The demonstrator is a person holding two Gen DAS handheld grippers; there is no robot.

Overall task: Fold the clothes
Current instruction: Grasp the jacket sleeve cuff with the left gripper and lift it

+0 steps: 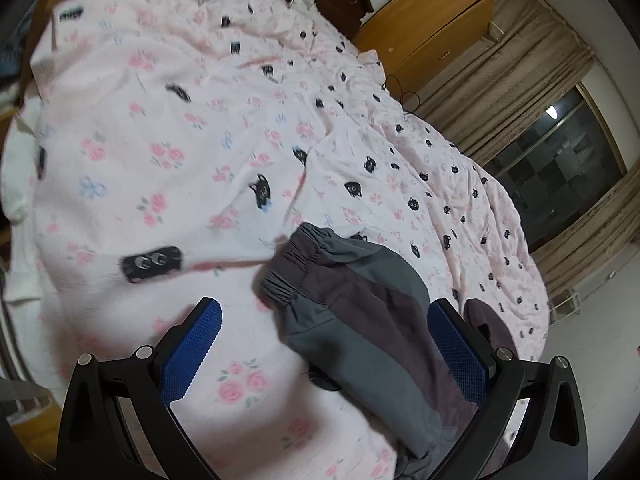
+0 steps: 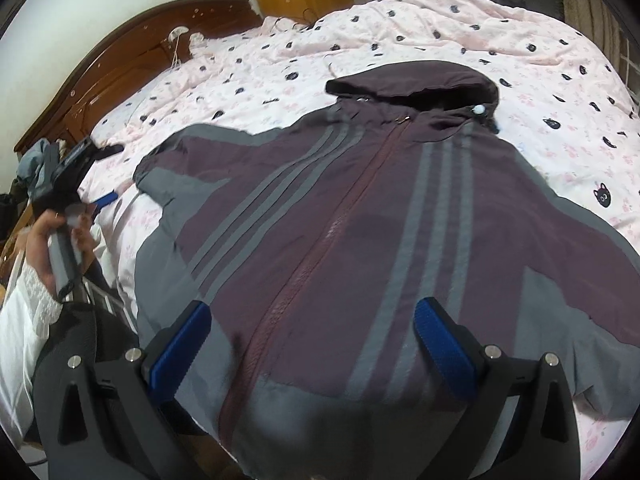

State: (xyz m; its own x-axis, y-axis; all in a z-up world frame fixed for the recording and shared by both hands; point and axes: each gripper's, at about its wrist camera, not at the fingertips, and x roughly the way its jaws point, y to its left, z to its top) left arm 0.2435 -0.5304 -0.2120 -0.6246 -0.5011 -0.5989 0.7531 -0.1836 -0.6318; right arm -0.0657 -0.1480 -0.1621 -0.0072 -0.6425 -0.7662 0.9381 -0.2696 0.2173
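No readable text, brand or nr in either view. Quilt (image 1: 168, 128) has only pics: cat faces, roses, bows. One dark patch on it near the left wrist cam might carry marks, too blurred to read. Jacket (image 2: 360, 220) shows plain stripes, no logo legible.

1. Evenly lit from indoor light overhead; dark window (image 1: 560, 160) with one small lamp reflection.
2. Soft shadows under the jacket (image 2: 360, 220).
3. Motion-blurred across the bedspread (image 1: 160, 140).
4. Strongly fisheye-bent, black at the corners.
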